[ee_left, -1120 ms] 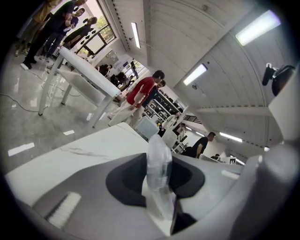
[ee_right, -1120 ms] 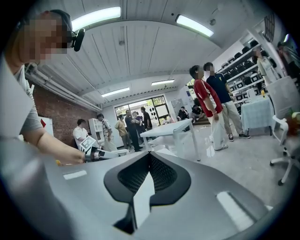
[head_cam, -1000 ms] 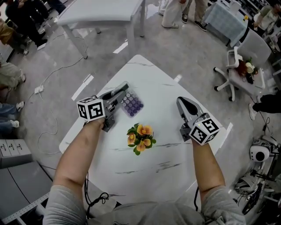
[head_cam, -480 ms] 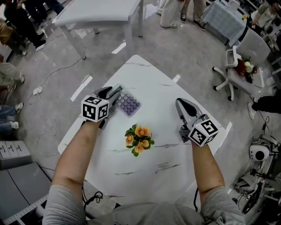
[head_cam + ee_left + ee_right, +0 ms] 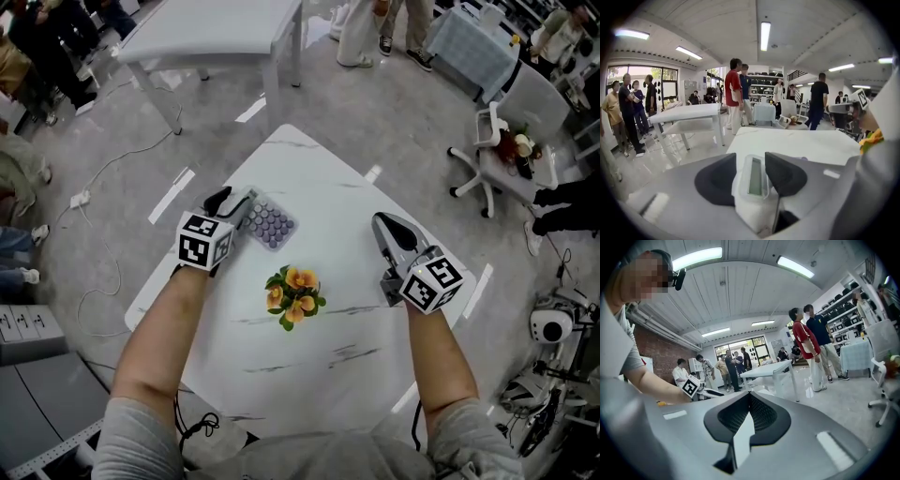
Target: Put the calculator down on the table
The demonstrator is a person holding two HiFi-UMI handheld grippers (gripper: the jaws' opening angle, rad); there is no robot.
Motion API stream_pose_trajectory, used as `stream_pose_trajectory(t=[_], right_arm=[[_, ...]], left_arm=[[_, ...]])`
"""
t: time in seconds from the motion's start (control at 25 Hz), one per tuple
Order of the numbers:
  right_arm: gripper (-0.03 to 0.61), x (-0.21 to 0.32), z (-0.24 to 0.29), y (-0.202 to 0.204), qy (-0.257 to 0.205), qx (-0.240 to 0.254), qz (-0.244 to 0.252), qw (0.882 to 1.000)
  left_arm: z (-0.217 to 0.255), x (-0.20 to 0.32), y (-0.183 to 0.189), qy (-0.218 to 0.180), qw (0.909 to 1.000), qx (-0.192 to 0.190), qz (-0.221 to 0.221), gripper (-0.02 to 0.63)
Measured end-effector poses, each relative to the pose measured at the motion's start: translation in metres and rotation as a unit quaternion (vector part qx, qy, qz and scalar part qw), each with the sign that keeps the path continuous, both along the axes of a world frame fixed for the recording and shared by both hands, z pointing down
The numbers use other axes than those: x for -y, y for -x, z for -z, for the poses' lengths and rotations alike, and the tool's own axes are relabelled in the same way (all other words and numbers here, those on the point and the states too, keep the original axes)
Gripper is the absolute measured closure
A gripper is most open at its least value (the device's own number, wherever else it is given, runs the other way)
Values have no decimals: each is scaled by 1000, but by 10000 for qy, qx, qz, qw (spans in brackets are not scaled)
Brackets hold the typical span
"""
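The calculator [image 5: 268, 225], white with purple keys, lies flat on the white marble table [image 5: 309, 178] at its left side. My left gripper [image 5: 232, 202] reaches it from the left. Its jaws are opening and stand on either side of the calculator's display end [image 5: 754, 177], with no clear press on it. In the left gripper view the left gripper [image 5: 750, 174] shows dark pads flanking the display. My right gripper [image 5: 389, 226] hovers over the table's right side, shut and holding nothing; its pads meet in the right gripper view [image 5: 750, 405].
A small bunch of orange flowers [image 5: 295, 295] sits between my two arms. A second white table [image 5: 216, 28] stands beyond, an office chair [image 5: 492, 159] at the right, a cable [image 5: 103, 187] on the floor at the left. People stand around the room.
The left gripper has rolled about its own line and its jaws have spread. The calculator has shifted slightly left and now lies flat on the table. The right gripper has stayed still.
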State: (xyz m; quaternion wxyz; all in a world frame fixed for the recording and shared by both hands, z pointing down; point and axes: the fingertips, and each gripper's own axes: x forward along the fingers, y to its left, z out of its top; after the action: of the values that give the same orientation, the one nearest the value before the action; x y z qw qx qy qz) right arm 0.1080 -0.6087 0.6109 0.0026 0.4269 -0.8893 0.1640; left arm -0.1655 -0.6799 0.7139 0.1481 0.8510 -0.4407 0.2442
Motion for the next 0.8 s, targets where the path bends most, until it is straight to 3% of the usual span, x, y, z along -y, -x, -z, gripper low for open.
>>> stream_pose_trajectory(t=[0.4,0.8], right_arm=[[574,-19,49,0,-239,-249,-29,9994],[574,-74,123,11,-334,-474,-75,9983]], left_arm=[[86,-28,-7,-480,9940,-976,-78,407],[207,-108,-11,-993,9772,-1831,-403,420]])
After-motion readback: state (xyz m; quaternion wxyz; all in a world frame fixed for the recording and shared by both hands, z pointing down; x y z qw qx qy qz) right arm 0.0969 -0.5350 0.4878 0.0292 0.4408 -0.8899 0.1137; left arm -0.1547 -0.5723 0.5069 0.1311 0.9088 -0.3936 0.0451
